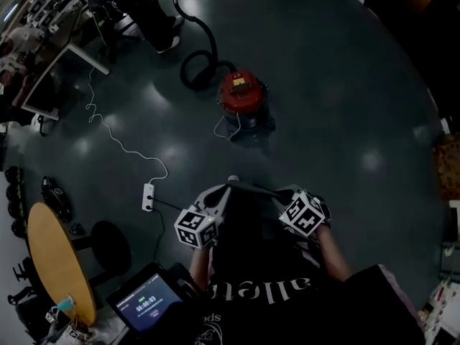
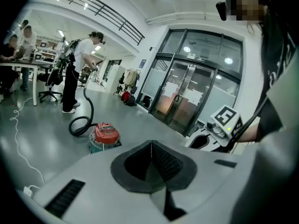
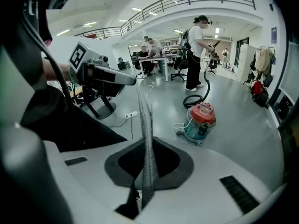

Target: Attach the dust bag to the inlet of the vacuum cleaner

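Closest in is the wearer's black top (image 1: 273, 279), and both tools are tucked up against it at chest height. To me that looks like a ready stance, not work under way.

Beyond lies the wide grey floor (image 1: 345, 85). The vacuum cleaner (image 1: 243, 99) stands out in its open middle, clear of the desks along the left edge, which leaves room to come at it from any side. Its red lid (image 3: 204, 112) looks to be on, so I would guess the inlet is not yet exposed, though I cannot make the inlet out from here. A black hose (image 1: 198, 63) loops away from the vacuum cleaner toward another person (image 2: 77, 73) standing at the far left.

The left gripper (image 2: 151, 146) has its jaws pressed fully together with nothing between them. The right gripper (image 3: 140, 101) is the same, its two ribbed pads meeting in one thin upright strip and gripping nothing. No view shows me a dust bag, either in the tools or on the floor.

The vacuum cleaner sits well apart from both grippers, ahead of them and lower. It shows left of the left gripper's jaws and right of the right gripper's jaws, so the two tools angle across each other and neither points at it. A white power strip (image 1: 149, 196) lies on the floor just ahead of the left gripper, to its outer side.
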{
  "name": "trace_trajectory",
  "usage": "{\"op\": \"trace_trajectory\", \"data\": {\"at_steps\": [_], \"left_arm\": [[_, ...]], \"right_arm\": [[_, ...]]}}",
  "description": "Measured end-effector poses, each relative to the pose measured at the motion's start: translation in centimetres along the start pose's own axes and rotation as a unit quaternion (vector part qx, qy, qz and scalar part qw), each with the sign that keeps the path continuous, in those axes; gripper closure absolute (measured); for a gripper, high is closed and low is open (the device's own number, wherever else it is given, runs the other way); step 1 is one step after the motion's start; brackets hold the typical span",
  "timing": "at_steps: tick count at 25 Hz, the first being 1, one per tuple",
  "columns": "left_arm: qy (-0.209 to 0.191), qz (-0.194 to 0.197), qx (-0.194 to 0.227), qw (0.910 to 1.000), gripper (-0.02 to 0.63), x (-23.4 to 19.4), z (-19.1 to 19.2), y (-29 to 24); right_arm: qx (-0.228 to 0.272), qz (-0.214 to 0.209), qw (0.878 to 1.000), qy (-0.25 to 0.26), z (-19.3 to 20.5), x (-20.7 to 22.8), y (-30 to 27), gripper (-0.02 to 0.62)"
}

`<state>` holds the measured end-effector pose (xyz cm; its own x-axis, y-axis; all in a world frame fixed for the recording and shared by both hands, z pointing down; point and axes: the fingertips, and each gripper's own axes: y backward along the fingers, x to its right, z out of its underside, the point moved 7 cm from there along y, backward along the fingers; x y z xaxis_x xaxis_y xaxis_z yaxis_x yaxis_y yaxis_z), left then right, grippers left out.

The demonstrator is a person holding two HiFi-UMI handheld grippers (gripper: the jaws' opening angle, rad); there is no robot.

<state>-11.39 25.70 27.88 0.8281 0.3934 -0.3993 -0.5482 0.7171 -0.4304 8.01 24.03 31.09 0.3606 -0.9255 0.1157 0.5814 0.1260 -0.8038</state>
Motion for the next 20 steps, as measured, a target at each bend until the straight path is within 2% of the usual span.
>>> {"op": "trace_trajectory", "data": {"at_steps": [6, 10, 16, 20], "left_arm": [[-0.025, 0.034, -0.011, 0.9990, 0.600, -11.4, -7.7, -2.8], [-0.040, 0.060, -0.023, 0.9971, 0.600, -17.6, -11.4, -6.2], [-0.063, 0.071, -0.048, 0.9943, 0.600, -23.9, -14.1, -12.5], [-0.078, 0.055, -0.064, 0.9934, 0.598, -27.3, -15.0, -18.9]], "right_arm": [[0.002, 0.022, 1.000, -0.021, -8.1, 5.0, -5.0, 0.555], [-0.013, 0.044, 0.998, -0.032, -11.4, 9.4, -8.1, 0.555], [-0.046, 0.062, 0.996, -0.043, -12.2, 14.6, -12.0, 0.554], [-0.055, 0.051, 0.996, -0.054, -10.8, 18.7, -14.8, 0.555]]}}
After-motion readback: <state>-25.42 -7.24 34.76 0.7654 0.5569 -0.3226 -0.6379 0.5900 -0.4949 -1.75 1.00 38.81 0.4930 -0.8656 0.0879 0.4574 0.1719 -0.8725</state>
